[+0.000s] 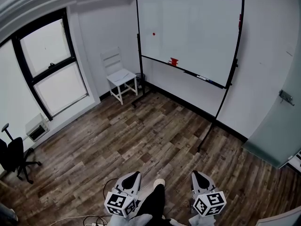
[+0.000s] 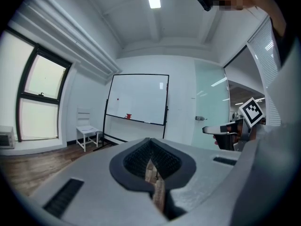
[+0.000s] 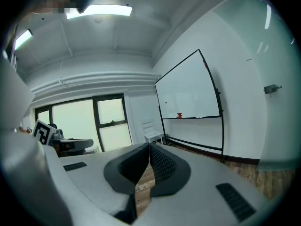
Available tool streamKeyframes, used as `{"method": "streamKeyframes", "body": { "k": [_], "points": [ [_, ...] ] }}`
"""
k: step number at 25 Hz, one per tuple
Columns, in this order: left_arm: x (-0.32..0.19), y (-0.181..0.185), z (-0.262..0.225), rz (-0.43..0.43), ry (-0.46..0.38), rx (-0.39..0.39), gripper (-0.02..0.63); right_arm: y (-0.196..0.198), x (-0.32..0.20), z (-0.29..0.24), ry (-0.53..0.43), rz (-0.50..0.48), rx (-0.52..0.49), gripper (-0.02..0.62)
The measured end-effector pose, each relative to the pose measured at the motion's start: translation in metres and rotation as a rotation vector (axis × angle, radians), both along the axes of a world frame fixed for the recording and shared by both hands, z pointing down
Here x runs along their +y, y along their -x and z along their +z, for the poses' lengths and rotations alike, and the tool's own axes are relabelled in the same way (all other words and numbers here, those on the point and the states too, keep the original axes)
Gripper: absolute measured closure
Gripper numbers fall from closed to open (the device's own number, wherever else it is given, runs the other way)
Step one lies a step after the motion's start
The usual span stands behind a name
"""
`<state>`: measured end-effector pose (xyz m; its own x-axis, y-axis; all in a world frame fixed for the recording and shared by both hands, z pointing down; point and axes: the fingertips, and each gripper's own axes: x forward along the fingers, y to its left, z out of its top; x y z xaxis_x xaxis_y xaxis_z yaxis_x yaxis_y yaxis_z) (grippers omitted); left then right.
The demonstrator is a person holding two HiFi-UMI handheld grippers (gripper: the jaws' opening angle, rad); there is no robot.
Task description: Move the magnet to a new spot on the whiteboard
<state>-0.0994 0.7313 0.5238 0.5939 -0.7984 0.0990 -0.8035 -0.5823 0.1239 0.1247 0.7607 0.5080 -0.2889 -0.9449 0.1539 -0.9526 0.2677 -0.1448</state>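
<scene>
Two claws of mine, the left gripper (image 1: 133,175) and the right gripper (image 1: 197,175), are clenched empty above the wooden floor (image 1: 141,131). Far ahead the red magnet (image 1: 154,34) sits near the whiteboard (image 1: 197,22)'s left edge, with a white chair (image 1: 119,76) just beside that edge.

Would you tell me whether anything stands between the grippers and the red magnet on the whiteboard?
Nothing visible does: only bare wood floor lies between the left gripper, the right gripper and the whiteboard, where the magnet sits. The white chair stands left of that path.
</scene>
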Motion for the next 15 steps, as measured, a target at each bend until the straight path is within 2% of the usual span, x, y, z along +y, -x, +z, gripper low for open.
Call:
{"method": "streamKeyframes", "body": {
  "k": [6, 15],
  "points": [
    [-0.049, -0.009, 0.0, 0.006, -0.01, -0.002, 0.597, -0.008, -0.044, -0.002, -0.007, 0.004, 0.002, 0.568],
    [-0.14, -0.027, -0.019, 0.013, -0.02, 0.013, 0.597, -0.012, -0.143, -0.02, -0.013, -0.022, 0.001, 0.568]
  ]
}}
